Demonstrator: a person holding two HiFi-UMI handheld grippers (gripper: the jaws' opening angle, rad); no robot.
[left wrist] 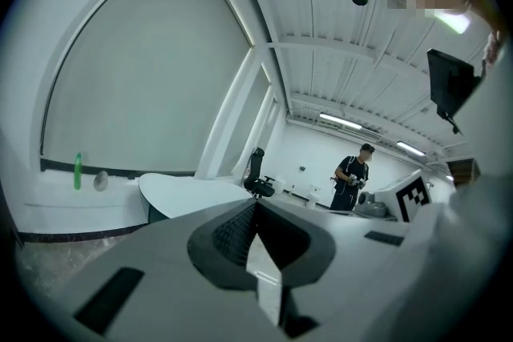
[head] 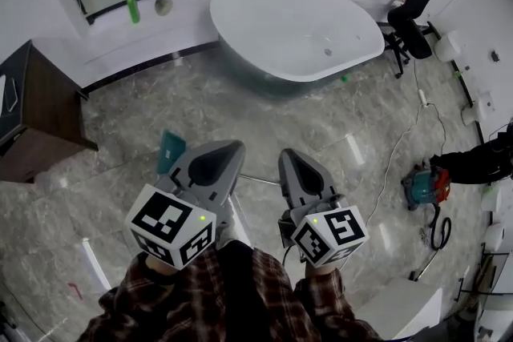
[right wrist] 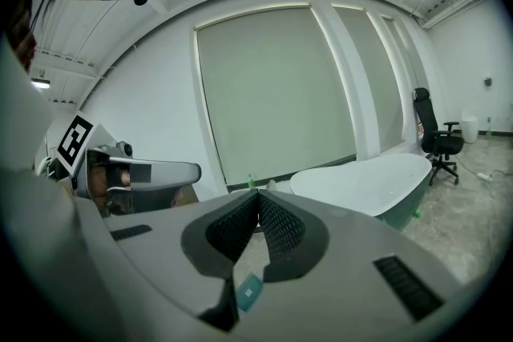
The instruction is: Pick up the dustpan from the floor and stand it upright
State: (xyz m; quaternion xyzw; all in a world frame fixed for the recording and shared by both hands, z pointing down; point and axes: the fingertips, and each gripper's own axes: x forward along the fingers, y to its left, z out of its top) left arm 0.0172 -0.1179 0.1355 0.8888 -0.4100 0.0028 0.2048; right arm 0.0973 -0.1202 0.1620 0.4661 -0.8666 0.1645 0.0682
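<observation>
A teal dustpan lies on the grey marble floor, its right part hidden behind my left gripper. In the right gripper view a small piece of the dustpan shows low down, through the gap under the jaws. My left gripper is held above the floor with its jaws together and nothing between them. My right gripper hangs beside it to the right, apart from the dustpan. Its jaws meet at the tips in the right gripper view, empty.
A white bathtub stands ahead. A dark wooden cabinet is at the left, a green bottle on the ledge behind. An office chair, a teal machine with cables and a person's arm are at the right.
</observation>
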